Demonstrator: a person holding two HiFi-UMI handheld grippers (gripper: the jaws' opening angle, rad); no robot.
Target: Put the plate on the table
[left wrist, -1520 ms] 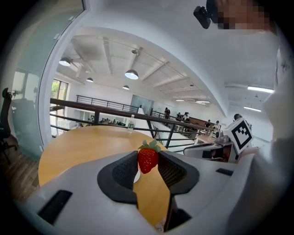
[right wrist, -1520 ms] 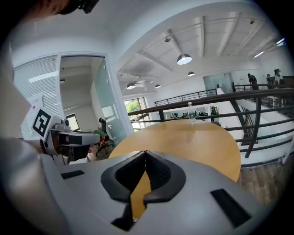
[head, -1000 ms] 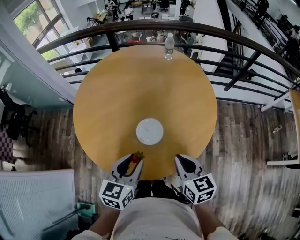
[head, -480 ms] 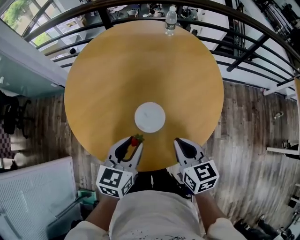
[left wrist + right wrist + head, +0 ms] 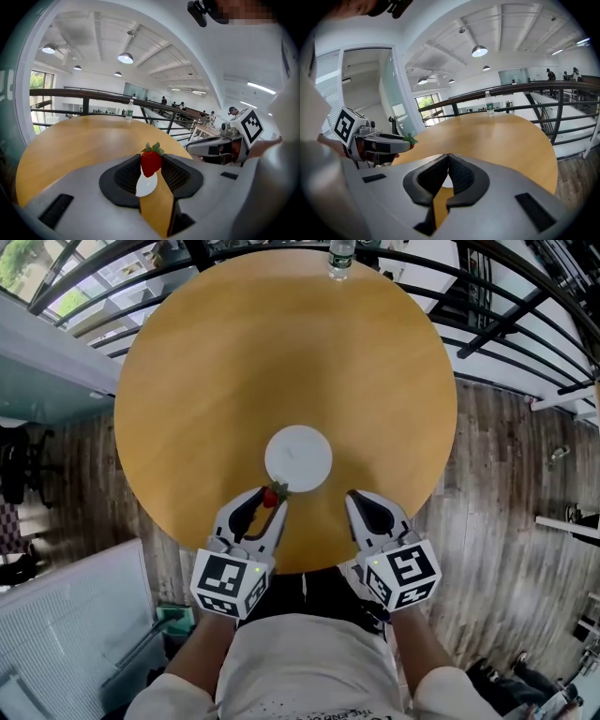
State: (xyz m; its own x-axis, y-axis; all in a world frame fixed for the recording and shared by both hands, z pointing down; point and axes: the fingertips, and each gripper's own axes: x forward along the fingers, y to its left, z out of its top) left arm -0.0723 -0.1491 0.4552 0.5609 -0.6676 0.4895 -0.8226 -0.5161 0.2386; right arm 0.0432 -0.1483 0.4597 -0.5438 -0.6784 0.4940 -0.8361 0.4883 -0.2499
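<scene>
A white plate [image 5: 298, 458] lies flat on the round wooden table [image 5: 281, 352], towards its near side. My left gripper [image 5: 272, 498] is shut on a red strawberry [image 5: 270, 496] with green leaves, held just at the plate's near left rim. In the left gripper view the strawberry [image 5: 151, 161] sits pinched between the pads, with the plate [image 5: 146, 185] showing below it. My right gripper [image 5: 361, 502] hovers over the table's near edge, right of the plate. Its jaws meet at the tips [image 5: 448, 157] with nothing between them.
A clear water bottle [image 5: 340, 257] stands at the table's far edge, next to a dark metal railing [image 5: 506, 324]. Wooden floor surrounds the table. A white mesh panel [image 5: 66, 634] lies at the lower left.
Both grippers have moved forward over the table towards the plate. The strawberry now reaches the plate's near rim. The head view has tipped further down.
</scene>
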